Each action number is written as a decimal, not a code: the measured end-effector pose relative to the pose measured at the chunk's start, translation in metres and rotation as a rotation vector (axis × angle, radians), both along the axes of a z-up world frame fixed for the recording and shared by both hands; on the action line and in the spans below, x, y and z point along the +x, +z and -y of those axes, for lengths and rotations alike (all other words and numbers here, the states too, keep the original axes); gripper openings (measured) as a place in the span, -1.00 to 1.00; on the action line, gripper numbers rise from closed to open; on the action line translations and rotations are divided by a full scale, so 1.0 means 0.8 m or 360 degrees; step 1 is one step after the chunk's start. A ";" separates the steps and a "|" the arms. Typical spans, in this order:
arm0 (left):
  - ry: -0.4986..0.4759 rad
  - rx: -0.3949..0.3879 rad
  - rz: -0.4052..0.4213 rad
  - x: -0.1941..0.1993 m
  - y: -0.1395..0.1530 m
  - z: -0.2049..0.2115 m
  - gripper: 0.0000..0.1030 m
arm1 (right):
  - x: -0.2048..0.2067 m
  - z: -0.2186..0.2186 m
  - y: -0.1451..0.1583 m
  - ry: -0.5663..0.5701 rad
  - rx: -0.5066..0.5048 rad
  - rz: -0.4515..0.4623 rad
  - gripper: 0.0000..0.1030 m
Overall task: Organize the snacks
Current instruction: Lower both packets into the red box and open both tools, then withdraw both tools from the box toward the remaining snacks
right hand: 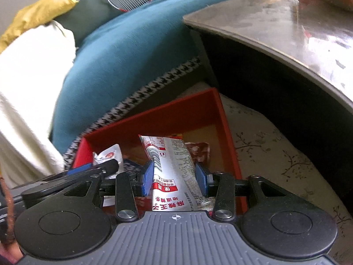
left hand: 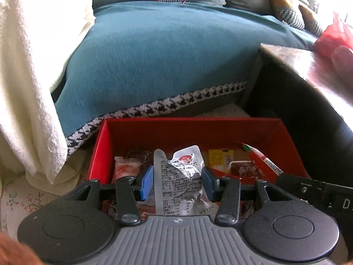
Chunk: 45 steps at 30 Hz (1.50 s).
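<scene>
Mid-task: left gripper [left hand: 177, 182] jaws clamp a crinkled white packet [left hand: 176, 176], right gripper [right hand: 174, 178] jaws clamp a silver packet [right hand: 172, 172], both over the red box [left hand: 198, 130] already holding several snacks; release left

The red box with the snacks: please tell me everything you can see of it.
The red box is an open, shallow rectangular tray, seemingly cardboard, red inside and out. It sits low beside the teal sofa cover and near the table. Several snack packets lie inside. Both tongs hold packets above it.
</scene>
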<state>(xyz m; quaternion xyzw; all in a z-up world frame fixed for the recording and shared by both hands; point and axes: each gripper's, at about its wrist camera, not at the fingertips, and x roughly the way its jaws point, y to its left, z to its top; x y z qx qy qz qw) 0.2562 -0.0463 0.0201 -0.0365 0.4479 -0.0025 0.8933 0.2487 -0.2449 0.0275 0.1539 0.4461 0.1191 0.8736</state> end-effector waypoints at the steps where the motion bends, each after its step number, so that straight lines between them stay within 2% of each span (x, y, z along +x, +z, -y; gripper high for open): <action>1: -0.0002 0.0000 -0.0009 0.001 -0.003 0.000 -0.22 | 0.001 0.000 -0.003 0.0004 -0.0010 -0.0014 -0.03; 6: -0.0020 0.0053 -0.0003 -0.002 -0.002 0.005 -0.21 | 0.002 -0.003 -0.011 0.0014 -0.0063 -0.0039 0.01; 8: -0.0018 0.0047 0.0000 -0.003 0.000 0.004 -0.20 | 0.002 -0.003 -0.012 0.0016 -0.0067 -0.0040 0.08; 15: -0.0027 0.0035 0.0006 -0.007 0.008 0.000 -0.20 | -0.004 -0.004 -0.005 0.0010 -0.0101 -0.0003 0.11; 18: -0.0036 0.0027 0.0019 -0.015 0.017 -0.003 -0.20 | -0.016 -0.002 0.004 0.0011 -0.0086 0.0016 0.20; 28: -0.0057 -0.0008 0.0072 -0.061 0.046 -0.018 -0.12 | -0.073 -0.016 0.024 0.0078 -0.0050 0.0033 0.30; 36: -0.0054 -0.0001 0.0066 -0.085 0.047 -0.029 -0.11 | -0.080 -0.010 0.023 0.0037 -0.0055 0.0015 0.36; 45: -0.0073 -0.0002 0.0047 -0.103 0.046 -0.029 -0.11 | -0.102 -0.012 0.013 0.0017 -0.0051 -0.0053 0.52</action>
